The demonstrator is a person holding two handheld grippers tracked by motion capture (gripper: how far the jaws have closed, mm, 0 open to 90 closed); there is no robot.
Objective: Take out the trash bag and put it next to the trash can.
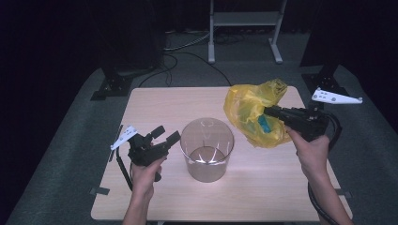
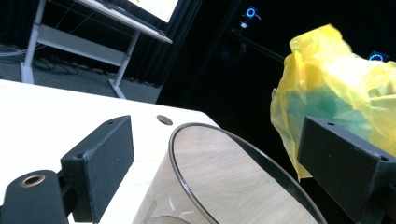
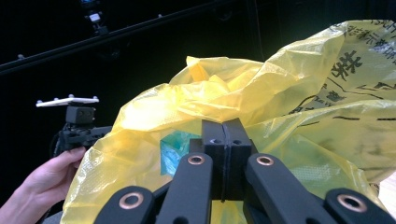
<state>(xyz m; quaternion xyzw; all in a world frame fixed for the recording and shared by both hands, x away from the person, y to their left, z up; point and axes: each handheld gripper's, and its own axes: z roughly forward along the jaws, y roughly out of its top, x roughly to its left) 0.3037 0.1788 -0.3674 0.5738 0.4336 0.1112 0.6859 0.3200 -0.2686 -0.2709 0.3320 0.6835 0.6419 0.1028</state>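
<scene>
A yellow plastic bag [image 1: 248, 110] with black print and something teal inside hangs above the table's right side. My right gripper [image 1: 268, 111] is shut on the bag [image 3: 261, 102], its jaws pressed together on the film in the right gripper view. A clear round container [image 1: 207, 149] stands upright at the table's middle. Just left of it, my left gripper [image 1: 167, 135] is open and holds nothing. In the left gripper view the container's rim [image 2: 224, 163] sits between the spread jaws, and the bag [image 2: 336, 79] hangs beyond it.
The pale wooden table [image 1: 155, 105] has bare surface at the back left. Dark stands [image 1: 112, 84] and cables [image 1: 187, 56] sit on the grey floor behind it. A white-legged frame [image 1: 244, 28] stands farther back. The other hand with its gripper [image 3: 77, 128] appears in the right gripper view.
</scene>
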